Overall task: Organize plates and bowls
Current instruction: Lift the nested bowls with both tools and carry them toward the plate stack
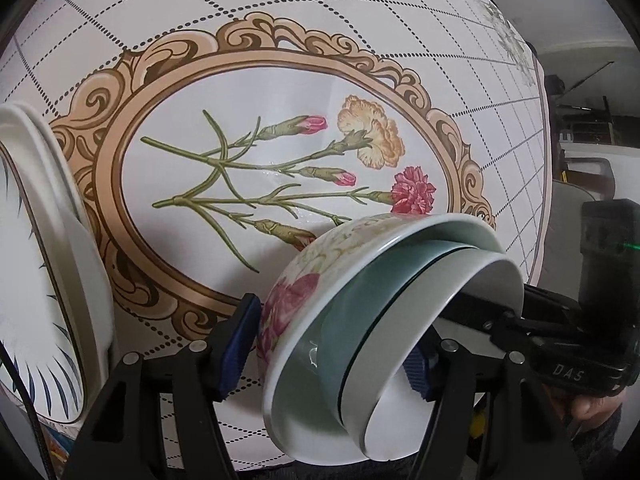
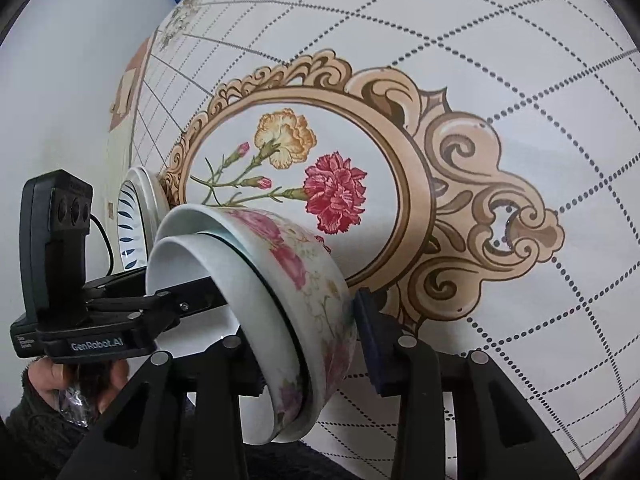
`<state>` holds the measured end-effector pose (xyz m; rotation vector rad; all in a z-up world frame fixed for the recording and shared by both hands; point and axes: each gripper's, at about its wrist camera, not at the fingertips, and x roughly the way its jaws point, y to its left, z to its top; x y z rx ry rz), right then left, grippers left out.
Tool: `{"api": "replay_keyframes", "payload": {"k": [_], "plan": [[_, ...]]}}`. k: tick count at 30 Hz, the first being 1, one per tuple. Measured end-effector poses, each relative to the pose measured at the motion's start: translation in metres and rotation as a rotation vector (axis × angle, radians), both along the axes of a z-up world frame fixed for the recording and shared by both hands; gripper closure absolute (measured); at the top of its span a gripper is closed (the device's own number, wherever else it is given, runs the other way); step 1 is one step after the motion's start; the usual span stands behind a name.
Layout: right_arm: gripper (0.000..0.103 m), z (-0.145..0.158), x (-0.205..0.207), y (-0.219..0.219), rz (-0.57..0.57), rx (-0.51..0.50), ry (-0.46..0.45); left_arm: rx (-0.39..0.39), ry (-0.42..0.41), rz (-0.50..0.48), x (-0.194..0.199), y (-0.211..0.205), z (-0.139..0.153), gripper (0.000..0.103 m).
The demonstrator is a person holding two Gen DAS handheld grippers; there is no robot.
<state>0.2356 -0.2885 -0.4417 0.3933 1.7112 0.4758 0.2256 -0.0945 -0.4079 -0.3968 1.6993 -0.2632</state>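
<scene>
A stack of nested bowls sits between both grippers: a floral bowl (image 1: 292, 304) outside, a green bowl (image 1: 352, 320) in it, a white bowl (image 1: 432, 304) innermost. It also shows in the right wrist view (image 2: 316, 292). My left gripper (image 1: 328, 344) straddles the stack's walls, one blue pad (image 1: 236, 352) outside the floral bowl, the other inside. My right gripper (image 2: 316, 352) straddles the opposite rim the same way. Both appear closed on the stack. Stacked plates (image 1: 52, 264) with blue leaf marks lie at the left, seen small in the right wrist view (image 2: 136, 220).
The table (image 1: 280, 80) wears a white cloth with dotted grid lines and a framed carnation print. Its far edge (image 1: 540, 152) is on the right, with furniture beyond. A pale wall (image 2: 60, 80) lies left in the right wrist view.
</scene>
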Motion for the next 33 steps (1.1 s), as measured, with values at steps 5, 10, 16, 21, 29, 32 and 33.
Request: {"api": "replay_keyframes", "payload": {"k": [5, 10, 16, 21, 29, 32, 33], "plan": [[0.048, -0.015, -0.006, 0.005, -0.023, 0.047, 0.067, -0.024, 0.011, 0.003, 0.000, 0.001, -0.003, 0.037], [0.046, -0.016, -0.014, 0.008, -0.036, 0.067, 0.027, -0.036, 0.002, 0.001, 0.000, 0.002, -0.004, 0.038], [0.052, -0.012, -0.020, 0.004, -0.049, 0.084, -0.006, -0.008, -0.018, 0.015, -0.006, 0.001, 0.001, 0.039], [0.057, -0.002, -0.020, -0.004, -0.062, 0.107, -0.034, 0.014, -0.047, 0.039, -0.007, 0.004, 0.008, 0.040], [0.056, 0.006, -0.013, -0.006, -0.025, 0.091, -0.071, 0.017, -0.061, 0.031, -0.008, 0.004, 0.010, 0.041], [0.056, 0.008, -0.015, -0.006, -0.015, 0.090, -0.071, 0.024, -0.061, 0.033, -0.010, 0.002, 0.012, 0.041], [0.057, 0.008, -0.015, -0.004, -0.007, 0.090, -0.073, 0.027, -0.064, 0.035, -0.010, 0.001, 0.013, 0.041]]}}
